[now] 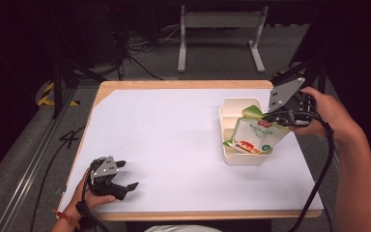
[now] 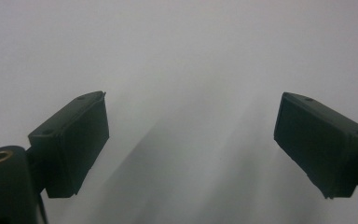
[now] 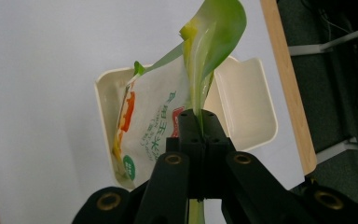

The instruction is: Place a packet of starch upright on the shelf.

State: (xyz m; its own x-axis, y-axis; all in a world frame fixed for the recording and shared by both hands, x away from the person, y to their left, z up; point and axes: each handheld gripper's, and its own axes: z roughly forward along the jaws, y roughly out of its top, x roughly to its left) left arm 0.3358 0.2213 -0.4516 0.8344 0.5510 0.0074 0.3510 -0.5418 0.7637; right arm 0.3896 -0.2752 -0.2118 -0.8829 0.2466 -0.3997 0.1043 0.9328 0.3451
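White paper covers the table [image 1: 174, 140] under both tools. At the near left corner the left gripper [image 1: 125, 175] rests low over the sheet in the person's left hand [image 1: 94, 198], its jaws spread wide with nothing between them. Far to its right, the right gripper [image 1: 270, 117] has its jaws pinched tight on the edge of a green-and-white food pouch [image 1: 253, 135]. The pouch hangs tilted just below and ahead of that gripper, its lower part inside the cream divided tray [image 1: 232, 157].
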